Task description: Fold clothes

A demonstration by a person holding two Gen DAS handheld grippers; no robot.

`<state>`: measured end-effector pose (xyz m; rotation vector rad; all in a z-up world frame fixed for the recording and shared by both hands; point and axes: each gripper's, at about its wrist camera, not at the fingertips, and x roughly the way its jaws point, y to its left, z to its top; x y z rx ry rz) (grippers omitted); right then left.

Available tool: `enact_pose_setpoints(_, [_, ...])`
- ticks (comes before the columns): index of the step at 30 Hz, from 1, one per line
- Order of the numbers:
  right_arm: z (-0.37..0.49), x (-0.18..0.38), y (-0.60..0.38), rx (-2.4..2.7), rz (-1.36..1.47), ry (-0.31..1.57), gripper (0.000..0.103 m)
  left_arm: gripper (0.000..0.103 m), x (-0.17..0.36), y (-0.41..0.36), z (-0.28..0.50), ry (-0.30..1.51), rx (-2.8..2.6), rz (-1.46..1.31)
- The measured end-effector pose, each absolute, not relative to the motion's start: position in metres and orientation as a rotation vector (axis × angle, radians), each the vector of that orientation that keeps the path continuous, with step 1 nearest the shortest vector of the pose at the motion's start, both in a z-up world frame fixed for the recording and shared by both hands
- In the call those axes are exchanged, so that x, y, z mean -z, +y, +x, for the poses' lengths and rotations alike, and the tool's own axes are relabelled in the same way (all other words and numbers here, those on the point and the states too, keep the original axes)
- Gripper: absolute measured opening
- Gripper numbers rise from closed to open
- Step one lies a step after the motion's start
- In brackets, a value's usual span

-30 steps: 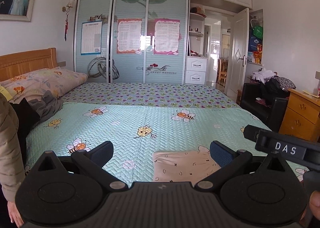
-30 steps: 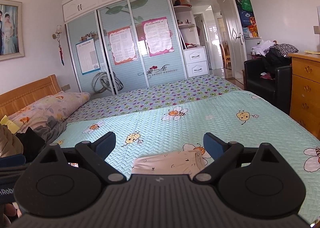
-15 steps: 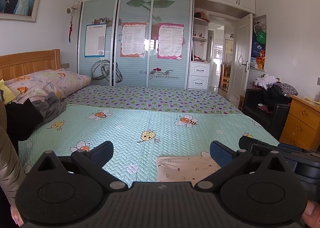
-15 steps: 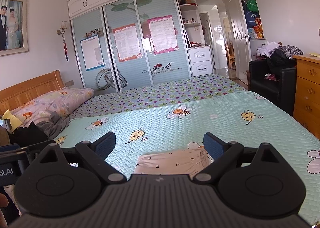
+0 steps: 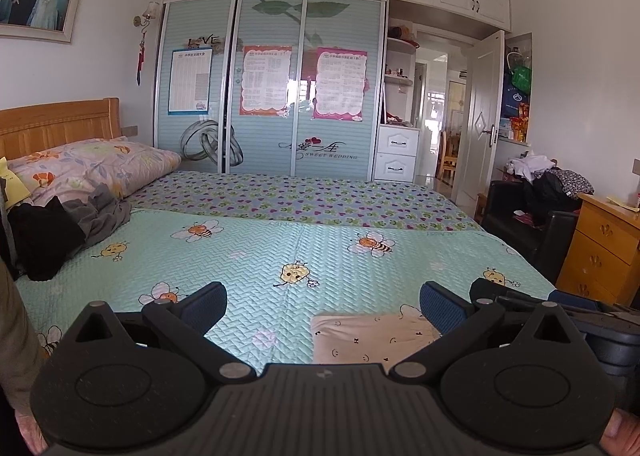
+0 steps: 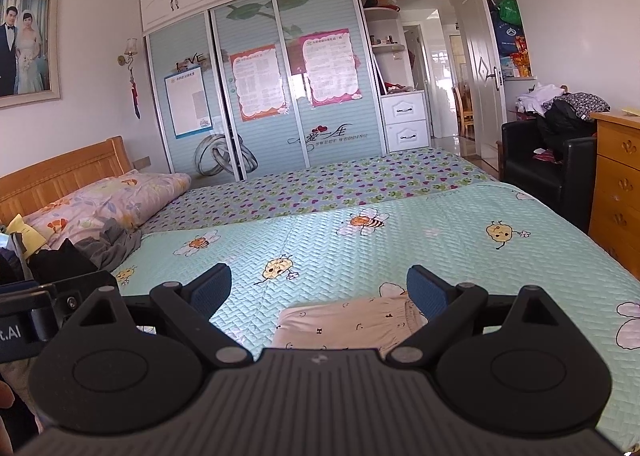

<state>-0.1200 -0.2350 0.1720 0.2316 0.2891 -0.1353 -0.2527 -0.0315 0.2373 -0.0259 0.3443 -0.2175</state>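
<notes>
Left wrist view: the left gripper (image 5: 322,302) has its fingers spread wide apart with nothing between them, above the bed (image 5: 248,256). A folded cream garment (image 5: 370,338) with small printed faces lies flat on the mint bee-print quilt, just ahead of the gripper and toward its right finger. Compared with a second ago, the view has tipped a little lower and turned left: more of the pillow (image 5: 88,166) and the dark clothes pile (image 5: 60,232) beside it shows, and the garment sits further right. The right gripper's body, which then showed a white "DAS" label at the right edge, now shows lower and without readable text. The wardrobe (image 5: 272,84) doors carry "LOVE" and "SWEET WEDDING"; the posters' print is too small to read. A black armchair (image 5: 528,224) holds a heap of clothes, next to a wooden dresser (image 5: 604,244).

Right wrist view: the right gripper (image 6: 320,288) is likewise wide apart and empty, held over the bed (image 6: 400,240). The garment (image 6: 352,322) lies just ahead, between the finger lines and nearer the right finger, its elastic edge turned to the right. Against the earlier frame it appears larger and more central, and the view has tilted. At the left edge the other gripper's body shows a label fragment reading "t.AI". The wardrobe (image 6: 280,88) lettering reads the same here. The armchair (image 6: 548,168) holds the clothes heap, beside the dresser (image 6: 616,184).
</notes>
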Motion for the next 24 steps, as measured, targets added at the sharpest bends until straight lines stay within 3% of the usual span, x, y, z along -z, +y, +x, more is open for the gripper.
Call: enact_pose_setpoints(24, [-0.1209,-0.1683,-0.2340,0.131,0.234,0.294,0.095,0.102,-0.2372,-0.0340,-0.2503,0.371,0.258,-0.017])
